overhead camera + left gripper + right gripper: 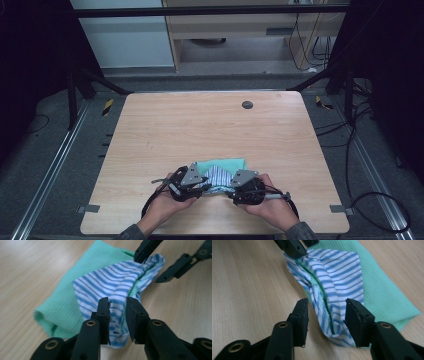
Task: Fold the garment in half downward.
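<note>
A small green cloth point(222, 165) with a blue-and-white striped lining point(218, 176) lies near the front edge of the worktop point(210, 125), close to me and roughly centred. The green outer layer is spread flat toward the far side, while the striped layer is folded back over it as a pointed flap, so the lining faces up. A dark green seam runs along the raised near edge where the two layers meet.

My left tongs point(117, 312) sit at one end of that raised edge. Their jaws stand narrowly apart with the striped fabric bunched between them; I think they are pinching it, but the view is soft and a slim gap shows, so I cannot say the grip is firm.

My right tongs point(327, 315) are at the opposite end of the same edge. Their jaws are spread wide on either side of the striped fold and hold nothing; the cloth passes between them untouched.

I judge the two ends are taken up this way so the edge can be held taut between both hands, ready for lifting, unfolding or turning the cloth.

Both my hands rest low on the worktop, angled inward toward each other. Beyond the cloth the wood is bare apart from a small dark round disc point(247, 104) near the far edge.
</note>
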Action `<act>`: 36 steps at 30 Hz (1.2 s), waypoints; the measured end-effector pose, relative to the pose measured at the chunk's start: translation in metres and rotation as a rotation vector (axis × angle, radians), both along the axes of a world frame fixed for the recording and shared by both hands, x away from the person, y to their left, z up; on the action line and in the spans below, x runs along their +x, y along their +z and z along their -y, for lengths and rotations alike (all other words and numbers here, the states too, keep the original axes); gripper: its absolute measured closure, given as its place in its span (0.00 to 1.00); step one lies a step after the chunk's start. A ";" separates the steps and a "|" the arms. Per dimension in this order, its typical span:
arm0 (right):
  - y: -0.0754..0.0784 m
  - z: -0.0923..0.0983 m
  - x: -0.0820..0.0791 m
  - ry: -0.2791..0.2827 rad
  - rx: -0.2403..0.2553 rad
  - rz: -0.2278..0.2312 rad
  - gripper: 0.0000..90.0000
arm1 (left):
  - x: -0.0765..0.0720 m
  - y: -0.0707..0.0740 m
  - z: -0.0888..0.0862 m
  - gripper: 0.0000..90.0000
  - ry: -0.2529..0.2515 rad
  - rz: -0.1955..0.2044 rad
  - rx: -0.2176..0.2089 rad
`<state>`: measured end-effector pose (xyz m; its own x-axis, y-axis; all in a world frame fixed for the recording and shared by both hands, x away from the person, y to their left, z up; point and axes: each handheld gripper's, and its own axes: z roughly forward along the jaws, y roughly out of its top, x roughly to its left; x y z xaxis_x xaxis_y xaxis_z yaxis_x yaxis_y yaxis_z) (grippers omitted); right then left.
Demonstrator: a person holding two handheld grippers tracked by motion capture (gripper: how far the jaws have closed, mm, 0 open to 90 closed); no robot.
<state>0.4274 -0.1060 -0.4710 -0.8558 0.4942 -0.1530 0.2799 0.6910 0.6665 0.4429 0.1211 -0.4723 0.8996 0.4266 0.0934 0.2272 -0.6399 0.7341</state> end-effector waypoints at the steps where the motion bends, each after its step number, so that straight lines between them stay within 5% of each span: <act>1: -0.002 -0.001 0.000 0.007 -0.002 -0.004 0.65 | -0.001 -0.001 0.001 0.84 -0.010 -0.004 0.010; 5: -0.007 -0.002 -0.002 0.023 -0.018 -0.026 0.73 | -0.006 -0.010 0.004 0.92 -0.047 -0.045 0.065; 9: -0.009 0.002 -0.006 0.016 -0.020 -0.037 0.66 | -0.012 -0.010 0.002 0.83 -0.039 -0.049 0.066; 16: -0.004 0.026 -0.007 -0.083 0.046 -0.040 0.44 | -0.011 0.004 -0.020 0.55 0.078 -0.030 -0.029; 26: -0.001 0.070 0.008 -0.272 0.097 -0.026 0.19 | 0.006 -0.002 -0.059 0.23 0.243 -0.067 -0.026; 36: -0.011 0.105 0.030 -0.441 0.118 -0.112 0.08 | 0.031 -0.008 -0.095 0.11 0.350 -0.086 -0.018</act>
<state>0.4573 -0.2114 -0.4824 -0.5685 0.8227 0.0077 0.6044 0.4112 0.6824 0.4735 0.2157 -0.4806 0.7028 0.7113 0.0128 0.4921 -0.4990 0.7133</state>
